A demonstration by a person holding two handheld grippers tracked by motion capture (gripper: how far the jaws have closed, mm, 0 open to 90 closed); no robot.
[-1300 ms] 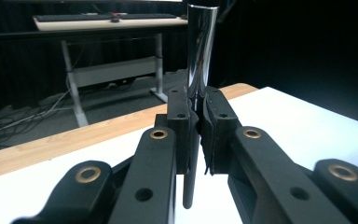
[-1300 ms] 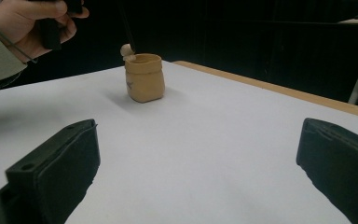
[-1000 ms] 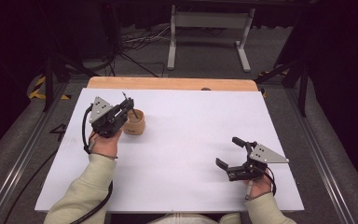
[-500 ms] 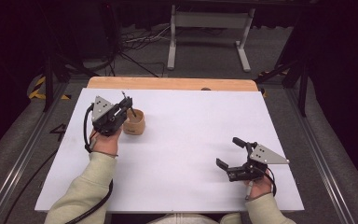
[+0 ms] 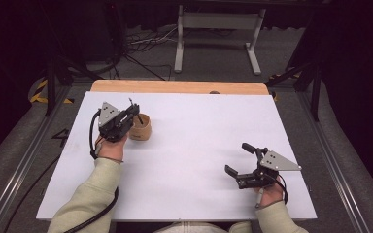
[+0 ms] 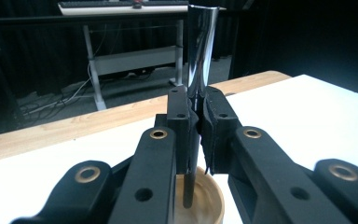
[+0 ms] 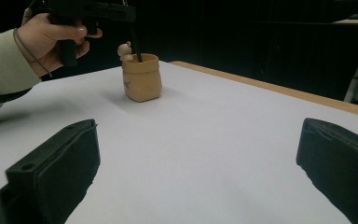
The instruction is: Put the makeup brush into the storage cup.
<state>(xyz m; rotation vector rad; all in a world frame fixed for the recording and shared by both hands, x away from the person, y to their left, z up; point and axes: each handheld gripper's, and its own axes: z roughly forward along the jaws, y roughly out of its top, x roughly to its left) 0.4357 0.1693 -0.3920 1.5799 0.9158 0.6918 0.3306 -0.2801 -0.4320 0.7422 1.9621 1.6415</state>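
Left gripper (image 5: 132,115) lower, perhaps into cup (image 5: 141,127)

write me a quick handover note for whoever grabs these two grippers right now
Left hand-held gripper: shut on a thin dark stick, its lower end inside the small tan pot.
Right hand-held gripper: open, holding nothing, low over the white table near its front right.
Done: stick is in the pot's mouth.
Left: likely lower it fully and release; the pot stands upright near the back left.
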